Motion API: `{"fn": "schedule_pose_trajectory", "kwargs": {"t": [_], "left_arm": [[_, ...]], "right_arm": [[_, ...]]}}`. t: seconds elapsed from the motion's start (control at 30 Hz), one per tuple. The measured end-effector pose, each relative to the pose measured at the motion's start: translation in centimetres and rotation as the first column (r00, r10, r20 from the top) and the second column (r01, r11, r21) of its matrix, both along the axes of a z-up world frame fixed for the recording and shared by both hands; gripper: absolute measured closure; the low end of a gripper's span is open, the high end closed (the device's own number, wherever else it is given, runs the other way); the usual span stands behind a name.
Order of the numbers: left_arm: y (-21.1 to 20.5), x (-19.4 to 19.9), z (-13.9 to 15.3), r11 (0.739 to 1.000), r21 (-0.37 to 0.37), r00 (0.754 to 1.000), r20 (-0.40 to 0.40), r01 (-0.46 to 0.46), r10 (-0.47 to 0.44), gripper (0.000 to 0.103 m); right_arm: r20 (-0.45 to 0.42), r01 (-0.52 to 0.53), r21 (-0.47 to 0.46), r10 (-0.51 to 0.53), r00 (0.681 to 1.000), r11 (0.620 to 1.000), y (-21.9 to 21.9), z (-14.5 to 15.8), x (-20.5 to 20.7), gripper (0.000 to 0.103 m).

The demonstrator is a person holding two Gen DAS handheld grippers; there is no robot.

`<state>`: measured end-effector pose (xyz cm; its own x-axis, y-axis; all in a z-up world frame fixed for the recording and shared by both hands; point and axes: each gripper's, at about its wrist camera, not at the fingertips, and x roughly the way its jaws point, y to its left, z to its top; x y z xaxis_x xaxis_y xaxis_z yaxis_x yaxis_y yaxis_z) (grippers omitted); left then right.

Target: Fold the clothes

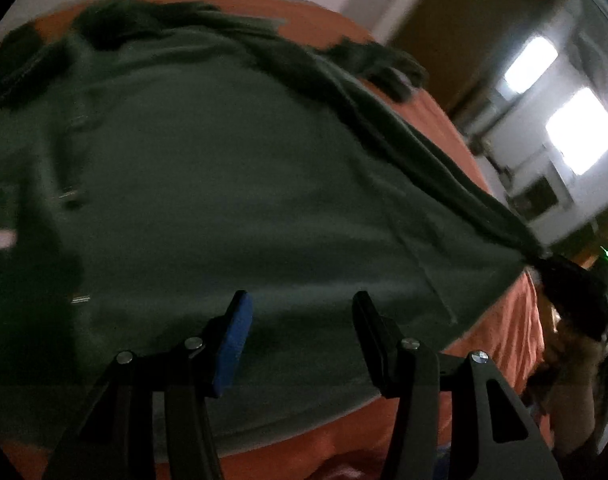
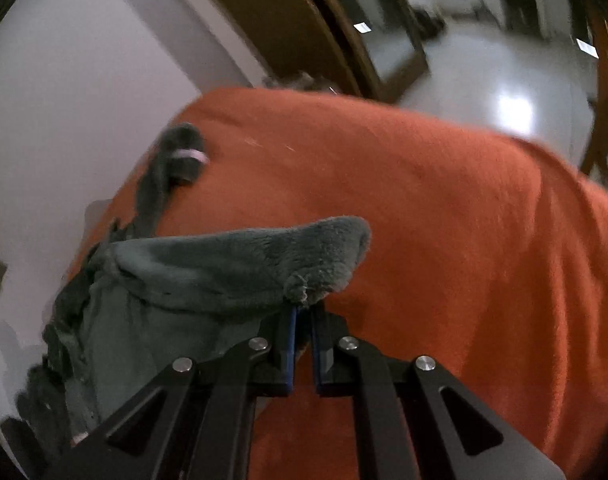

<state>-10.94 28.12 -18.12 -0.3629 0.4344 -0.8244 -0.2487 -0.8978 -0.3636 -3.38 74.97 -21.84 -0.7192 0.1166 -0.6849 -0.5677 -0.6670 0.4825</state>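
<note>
right tongs (image 2: 302, 312) clamped on green garment (image 2: 240, 264) corner | left tongs (image 1: 300, 304) half-open, empty | I lift evenly over orange bed (image 2: 443, 208)

Room: pale walls (image 2: 64, 92); brown wooden door frame (image 2: 264, 12); glossy white floor (image 2: 503, 92) reflecting light; two bright window panes (image 1: 575, 132); bed under orange blanket (image 2: 463, 208).

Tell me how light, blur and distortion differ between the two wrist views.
Left wrist view: dim and motion-blurred, the green garment dark, windows blown out. Right wrist view: brighter, the orange cover and fleece fairly sharp, background smeared. Both bend edges, fisheye fashion.
</note>
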Motion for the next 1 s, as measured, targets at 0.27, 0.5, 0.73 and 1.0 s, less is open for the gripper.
{"fn": "schedule_pose_trajectory", "kwargs": {"t": [0.27,0.5,0.73,1.0], "left_arm": [[-8.6,0.4,-1.5,0.978,0.137,0.984,0.099,-0.158,0.145,0.049],[-7.1,1.0,0.5,0.881,0.468,0.994,0.106,-0.068,0.020,0.036],[-5.6,0.6,-0.3,0.744,0.667,0.982,0.164,-0.037,-0.098,0.032],[-4.7,0.4,-3.3,0.710,0.697,0.942,0.296,-0.099,-0.160,0.032]], "right_arm": [[-0.091,-0.572,0.275,0.613,0.784,0.773,-19.0,7.1,-4.5,0.098],[-0.041,-0.749,0.289,0.789,0.613,0.597,-27.0,7.6,-5.3,0.098],[0.182,-0.817,0.389,0.834,0.520,0.424,-29.9,6.1,-4.9,0.098],[0.475,-0.811,0.581,0.780,0.407,0.070,-35.3,3.6,-2.8,0.097]]}}
